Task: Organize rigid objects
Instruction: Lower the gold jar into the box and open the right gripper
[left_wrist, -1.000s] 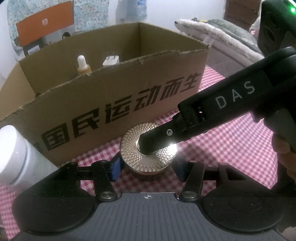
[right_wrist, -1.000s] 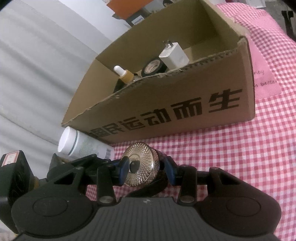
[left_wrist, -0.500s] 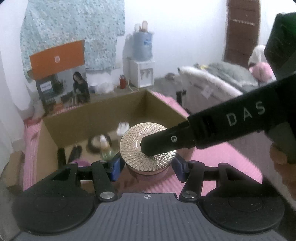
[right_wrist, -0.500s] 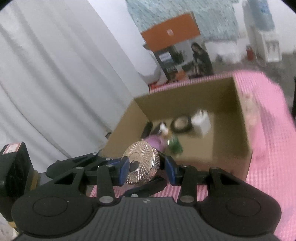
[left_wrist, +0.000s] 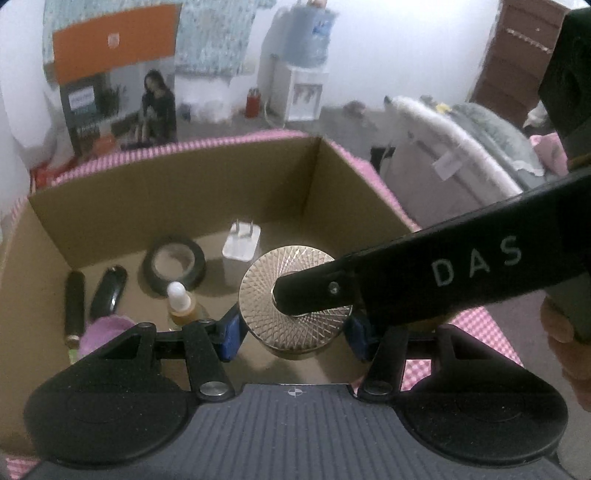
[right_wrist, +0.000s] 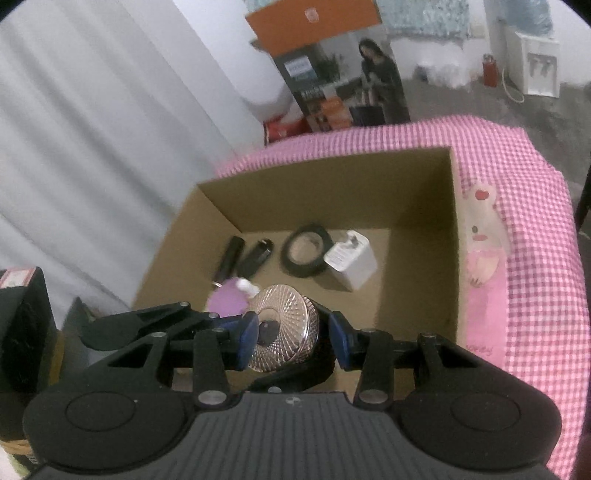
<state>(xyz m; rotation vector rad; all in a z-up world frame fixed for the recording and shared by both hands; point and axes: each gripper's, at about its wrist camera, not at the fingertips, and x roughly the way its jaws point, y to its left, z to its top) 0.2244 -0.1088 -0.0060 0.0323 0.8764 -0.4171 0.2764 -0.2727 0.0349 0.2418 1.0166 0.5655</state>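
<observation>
A round jar with a gold faceted lid hangs over the near part of the open cardboard box. My left gripper is shut on its sides. My right gripper is shut on it from top and bottom; one of its fingers presses on the lid. The jar also shows in the right wrist view, above the box.
Inside the box lie a white charger, a black tape roll, a dropper bottle, two dark tubes and a pink lid. The box stands on a pink checked cloth.
Both grippers have lifted the jar from the cloth in front of the box and carried it up over the box opening.
</observation>
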